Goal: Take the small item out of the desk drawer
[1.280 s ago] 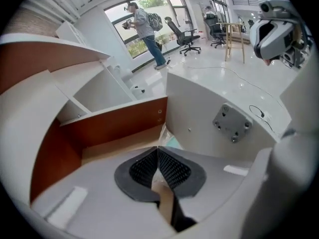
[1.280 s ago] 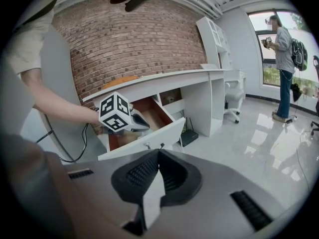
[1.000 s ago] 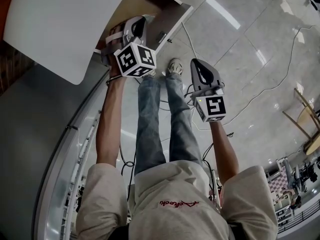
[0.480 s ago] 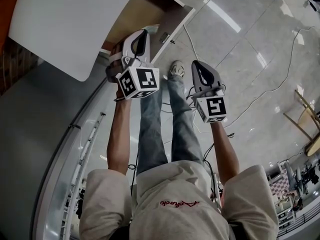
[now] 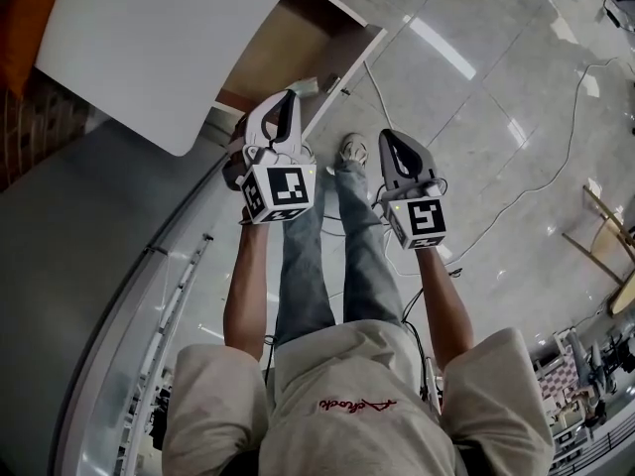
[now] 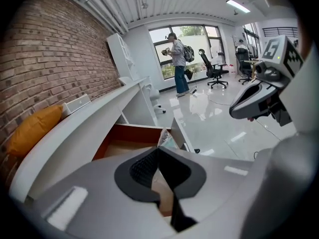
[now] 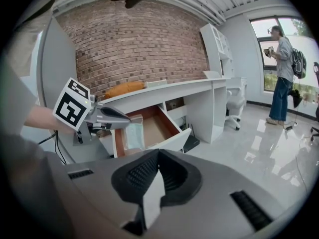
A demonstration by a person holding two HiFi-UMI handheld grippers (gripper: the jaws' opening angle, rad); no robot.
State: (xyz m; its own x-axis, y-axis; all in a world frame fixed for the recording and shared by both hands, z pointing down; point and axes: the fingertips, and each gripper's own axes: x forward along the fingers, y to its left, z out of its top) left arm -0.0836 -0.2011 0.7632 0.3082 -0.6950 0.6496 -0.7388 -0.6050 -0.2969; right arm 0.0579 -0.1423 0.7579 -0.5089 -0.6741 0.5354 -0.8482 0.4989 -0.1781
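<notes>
Left gripper [image 5: 292, 95] clamps the packet [image 7: 132, 133] above the drawer [image 7: 160, 126]; right gripper [image 7: 158, 152] closed, empty

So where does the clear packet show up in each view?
Head view: clear packet at top centre, pinched at the tip of the left gripper.
Left gripper view: clear packet at centre, just past the shut jaws.
Right gripper view: clear packet left of centre, at the left gripper's tip.
Shared landmark: the open drawer, with its wooden inside.
</notes>
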